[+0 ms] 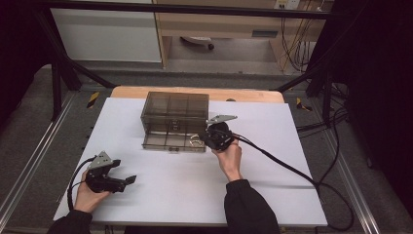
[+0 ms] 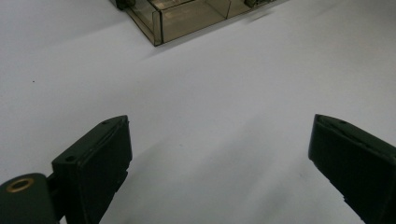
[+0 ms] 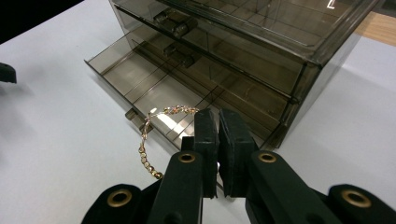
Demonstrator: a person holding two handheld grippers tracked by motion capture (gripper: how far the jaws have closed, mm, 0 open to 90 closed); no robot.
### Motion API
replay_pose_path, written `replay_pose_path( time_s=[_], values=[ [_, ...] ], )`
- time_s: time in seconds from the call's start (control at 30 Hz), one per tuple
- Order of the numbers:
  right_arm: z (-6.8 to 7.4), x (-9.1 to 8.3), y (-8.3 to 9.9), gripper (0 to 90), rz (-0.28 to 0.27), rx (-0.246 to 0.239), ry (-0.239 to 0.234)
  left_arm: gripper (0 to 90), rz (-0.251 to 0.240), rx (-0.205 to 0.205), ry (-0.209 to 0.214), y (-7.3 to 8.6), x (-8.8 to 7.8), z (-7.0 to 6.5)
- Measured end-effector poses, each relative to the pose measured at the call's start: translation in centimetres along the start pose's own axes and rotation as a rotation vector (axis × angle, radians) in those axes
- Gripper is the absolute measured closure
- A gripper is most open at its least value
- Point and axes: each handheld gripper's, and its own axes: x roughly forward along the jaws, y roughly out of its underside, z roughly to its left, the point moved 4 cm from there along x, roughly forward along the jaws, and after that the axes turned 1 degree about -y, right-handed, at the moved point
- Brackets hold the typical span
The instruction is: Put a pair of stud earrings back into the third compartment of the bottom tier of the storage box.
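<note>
A smoky see-through drawer box stands at the back middle of the white table, and its corner also appears in the left gripper view. Its bottom drawer is pulled out toward me. My right gripper is shut on a thin gold bracelet, which hangs as a loop over the drawer's front right corner. My left gripper stands open near the front left, holding nothing, its jaws wide apart above bare table.
A black cable trails from the right gripper across the table's right side. A wooden board lies along the far edge behind the box. Dark frame posts stand at both sides.
</note>
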Motion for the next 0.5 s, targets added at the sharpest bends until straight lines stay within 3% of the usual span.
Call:
replay_pose_path(
  time_s=[0.5],
  values=[
    [-0.4, 3.0, -0.2, 87.0, 0.012, 0.021, 0.011, 6.0, -0.001, -0.001, 0.001, 0.0, 0.0, 0.0]
  ],
)
